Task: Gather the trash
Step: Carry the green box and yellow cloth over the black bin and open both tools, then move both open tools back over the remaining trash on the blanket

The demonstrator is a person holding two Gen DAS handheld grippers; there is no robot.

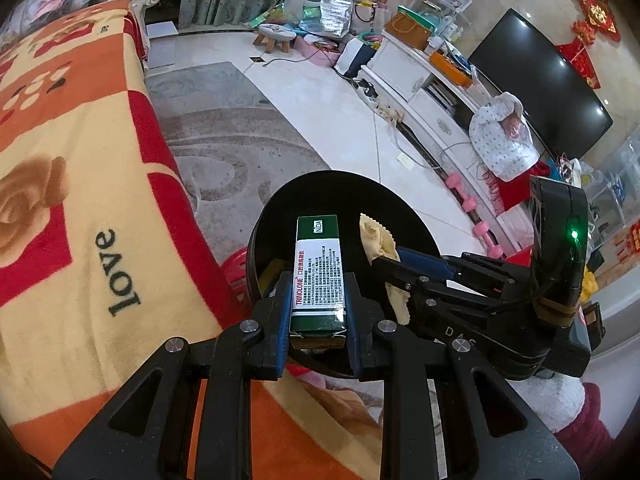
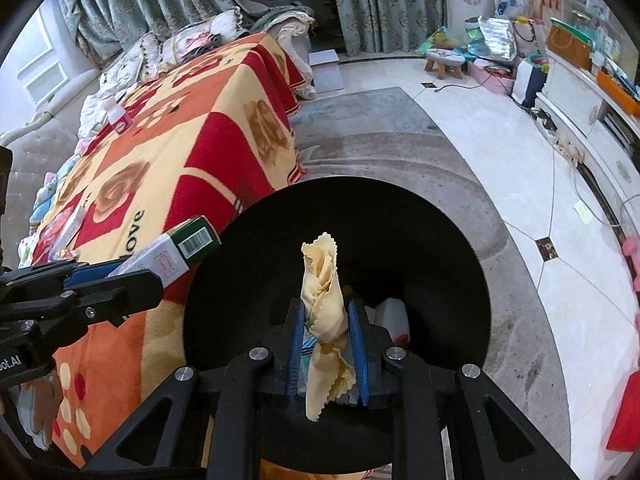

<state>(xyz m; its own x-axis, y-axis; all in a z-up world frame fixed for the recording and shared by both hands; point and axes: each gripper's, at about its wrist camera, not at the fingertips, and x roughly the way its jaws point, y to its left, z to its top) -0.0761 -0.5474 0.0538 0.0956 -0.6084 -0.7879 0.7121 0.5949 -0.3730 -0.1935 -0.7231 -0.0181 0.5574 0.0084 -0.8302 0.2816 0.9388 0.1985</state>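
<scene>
Soft orange, red and cream blanket with roses and the word "love" (image 1: 80, 208) covers the sofa beside both grippers, and a round black trash bin (image 1: 400, 208) stands right next to it on the grey patterned rug (image 2: 380, 152).

Closest to the left camera, the left gripper (image 1: 318, 300) points steeply down over the mouth of the bin. Its jaws are nearly closed and squeeze a small green and white cardboard medicine box (image 1: 320, 272) by its two long sides. The box sticks forward past the blue pads, out over the dark inside of the bin.

Just beside it, the right gripper (image 2: 330, 344) also tips down at the bin. Its jaws are closed tight on a crumpled pale yellow cloth with a zigzag edge (image 2: 322, 296). One end of the cloth stands up in front of the pads and the other end hangs down behind them. Both grippers are close together, with the box on the left and the cloth on the right.

Down inside the bin lies some white and red trash (image 2: 394, 316), but it is too dark to tell what it is.

Farther away, shiny white floor tiles (image 1: 320, 120) run to a white TV cabinet (image 1: 416, 80) with a big black TV (image 1: 540, 92). Green curtains (image 2: 384, 4) hang at the back wall.
</scene>
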